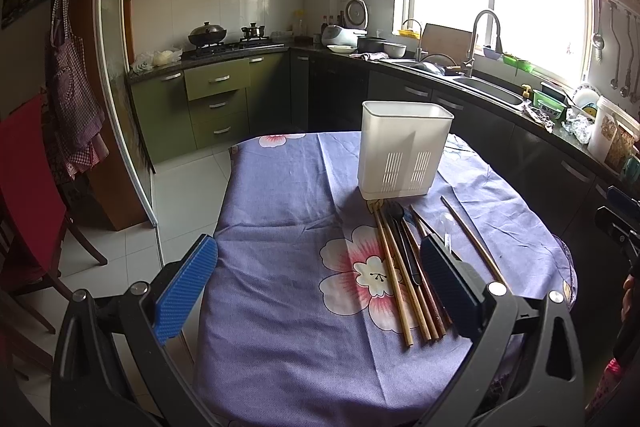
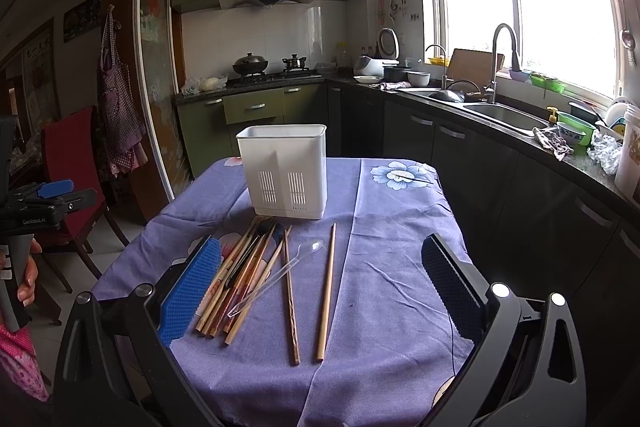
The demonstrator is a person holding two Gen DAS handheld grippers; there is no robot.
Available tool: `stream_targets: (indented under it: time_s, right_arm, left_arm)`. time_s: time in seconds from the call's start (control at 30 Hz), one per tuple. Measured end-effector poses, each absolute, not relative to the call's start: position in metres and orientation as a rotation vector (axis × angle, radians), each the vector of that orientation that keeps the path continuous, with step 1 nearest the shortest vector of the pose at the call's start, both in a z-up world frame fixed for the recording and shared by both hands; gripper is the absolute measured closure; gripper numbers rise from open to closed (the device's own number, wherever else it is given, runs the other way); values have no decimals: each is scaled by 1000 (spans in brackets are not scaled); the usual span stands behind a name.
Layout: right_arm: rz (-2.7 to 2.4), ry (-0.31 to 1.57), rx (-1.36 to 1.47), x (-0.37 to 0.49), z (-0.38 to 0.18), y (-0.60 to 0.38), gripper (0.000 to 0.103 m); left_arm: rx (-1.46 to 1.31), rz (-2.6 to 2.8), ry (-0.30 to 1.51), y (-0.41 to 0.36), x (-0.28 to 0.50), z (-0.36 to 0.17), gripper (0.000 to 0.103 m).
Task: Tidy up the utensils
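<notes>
A white slotted utensil holder (image 1: 404,151) (image 2: 285,171) stands upright on the purple flowered tablecloth (image 1: 280,227) (image 2: 392,227). In front of it lie several wooden chopsticks (image 1: 394,275) (image 2: 240,275), a black utensil (image 1: 402,239) (image 2: 244,259), a clear plastic spoon (image 2: 276,275) (image 1: 447,227) and one separate chopstick (image 2: 326,291) (image 1: 472,239). My left gripper (image 1: 318,287) is open and empty above the cloth, left of the utensils. My right gripper (image 2: 320,291) is open and empty over the utensils.
The table's near edge is close under both grippers. A red chair (image 1: 24,195) (image 2: 70,163) stands to the left. A kitchen counter with a sink (image 1: 488,91) (image 2: 504,115) runs along the right. The left gripper also shows at the left edge of the right wrist view (image 2: 48,199).
</notes>
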State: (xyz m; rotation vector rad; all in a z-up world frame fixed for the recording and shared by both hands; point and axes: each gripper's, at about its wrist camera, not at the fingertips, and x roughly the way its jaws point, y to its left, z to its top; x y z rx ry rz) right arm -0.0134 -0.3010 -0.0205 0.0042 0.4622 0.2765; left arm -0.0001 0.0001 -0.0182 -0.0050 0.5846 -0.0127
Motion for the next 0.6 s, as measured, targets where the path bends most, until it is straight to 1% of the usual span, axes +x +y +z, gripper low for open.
stream_targets:
  time_s: [0.6]
  right_arm:
    - [278, 464, 7, -12, -21, -303, 4]
  left_arm:
    - [-5, -10, 588, 1, -3, -23, 7]
